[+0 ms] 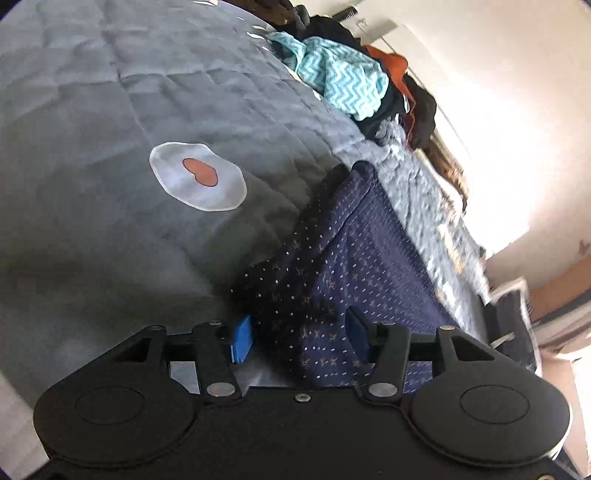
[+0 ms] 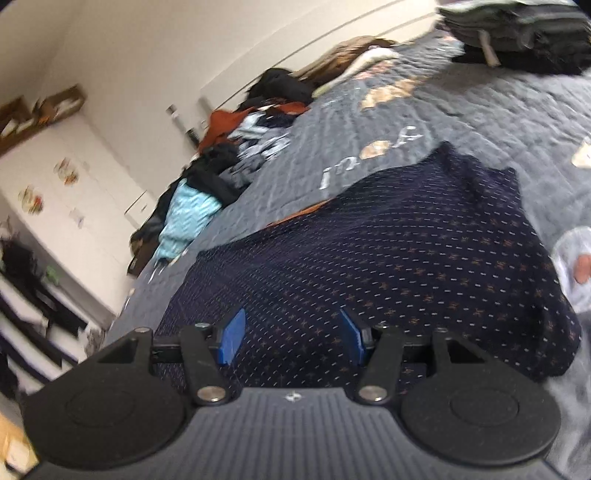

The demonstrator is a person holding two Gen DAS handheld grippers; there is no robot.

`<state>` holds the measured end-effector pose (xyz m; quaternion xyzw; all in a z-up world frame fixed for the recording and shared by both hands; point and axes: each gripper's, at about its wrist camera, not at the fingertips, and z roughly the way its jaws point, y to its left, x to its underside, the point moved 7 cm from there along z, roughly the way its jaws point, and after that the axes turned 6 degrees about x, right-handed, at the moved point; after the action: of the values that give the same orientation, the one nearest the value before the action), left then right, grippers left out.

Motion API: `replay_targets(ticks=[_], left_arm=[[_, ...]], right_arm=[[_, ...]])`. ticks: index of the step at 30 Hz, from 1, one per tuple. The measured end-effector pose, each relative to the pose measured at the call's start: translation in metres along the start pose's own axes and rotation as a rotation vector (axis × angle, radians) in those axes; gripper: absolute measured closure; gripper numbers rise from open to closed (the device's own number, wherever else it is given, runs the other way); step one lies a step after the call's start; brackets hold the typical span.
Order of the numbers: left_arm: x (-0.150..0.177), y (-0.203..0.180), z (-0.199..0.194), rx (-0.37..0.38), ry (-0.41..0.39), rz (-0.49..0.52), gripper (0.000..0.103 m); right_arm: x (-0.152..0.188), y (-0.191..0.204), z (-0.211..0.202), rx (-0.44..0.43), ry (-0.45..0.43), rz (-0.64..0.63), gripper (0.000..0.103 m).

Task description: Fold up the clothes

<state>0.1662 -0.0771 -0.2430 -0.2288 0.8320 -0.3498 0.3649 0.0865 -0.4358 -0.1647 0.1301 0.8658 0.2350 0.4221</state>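
A navy garment with small dots and star marks lies on the grey quilt of a bed. In the left wrist view a raised fold of it runs up between the blue pads of my left gripper. The jaws stand apart and do not visibly press the cloth. In the right wrist view the same garment is spread fairly flat. My right gripper hovers low over its near part, open, with only flat cloth under the gap.
A heap of unfolded clothes, with a teal zigzag piece on top, lies along the bed's far side. A stack of folded dark clothes sits at the far right. White cupboards stand beyond the bed.
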Motion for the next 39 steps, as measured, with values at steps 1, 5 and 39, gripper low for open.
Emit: replay_targets(ticks=[1,5,39], left_arm=[[0.000,-0.002,0.001,-0.002,-0.003,0.010,0.052],[0.001,-0.007,0.000,-0.005,-0.011,0.034,0.053],[0.005,-0.009,0.015,-0.093,-0.025,0.083,0.070]], right_arm=[[0.002,0.005,-0.001,-0.027,0.012,-0.015,0.048],[0.012,0.028,-0.004,-0.141,0.059,-0.073,0.047],[0.024,0.060,-0.029,-0.212,0.082,-0.154,0.045]])
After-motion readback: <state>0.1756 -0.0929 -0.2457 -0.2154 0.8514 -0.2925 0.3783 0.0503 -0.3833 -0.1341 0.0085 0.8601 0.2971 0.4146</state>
